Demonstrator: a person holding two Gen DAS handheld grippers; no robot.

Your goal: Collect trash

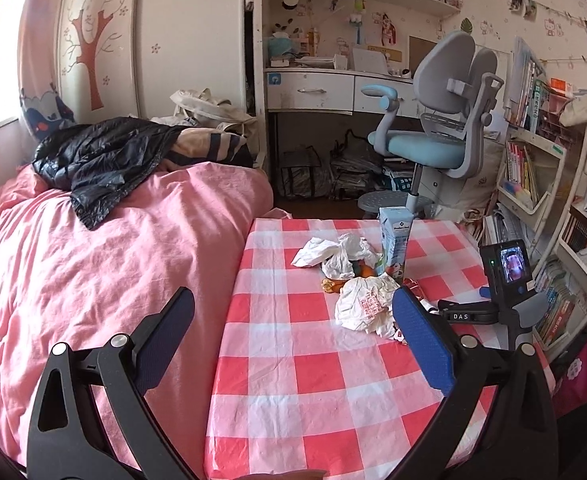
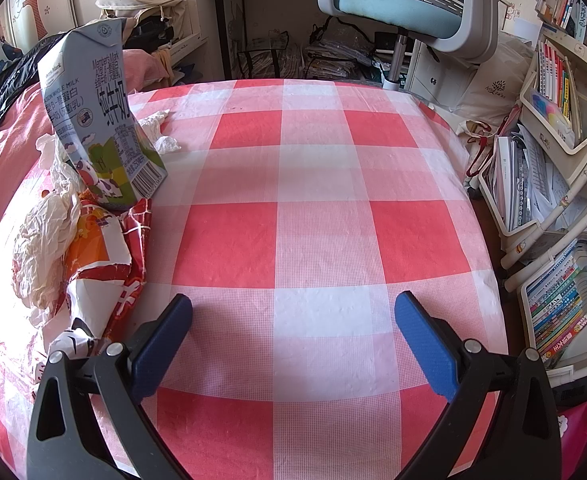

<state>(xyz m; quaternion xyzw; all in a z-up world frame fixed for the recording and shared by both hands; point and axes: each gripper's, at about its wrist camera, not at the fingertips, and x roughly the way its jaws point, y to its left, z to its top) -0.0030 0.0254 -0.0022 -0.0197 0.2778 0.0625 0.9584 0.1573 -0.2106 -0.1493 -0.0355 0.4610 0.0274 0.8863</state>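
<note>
Both tools gape apart, holding nothing: left tool (image 1: 293, 312), right tool (image 2: 293, 314). A milk carton (image 2: 105, 120) stands upright among crumpled wrappers (image 1: 367, 306) on the checked bench (image 2: 313, 220).

Table (image 1: 313, 380): lower centre; bed (image 1: 93, 260) left; chair (image 1: 433, 136) behind
Carton (image 1: 394, 240): upright on table; wrappers (image 1: 367, 306) in front

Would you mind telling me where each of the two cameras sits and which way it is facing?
Left wrist: on the open left gripper, over the table's near edge, facing the trash pile, bed and desk; the right gripper shows at right.
Right wrist: on the open right gripper, low over the table, facing the chair; only its own fingers show.
Shared: the milk carton, crumpled paper, chair.
</note>
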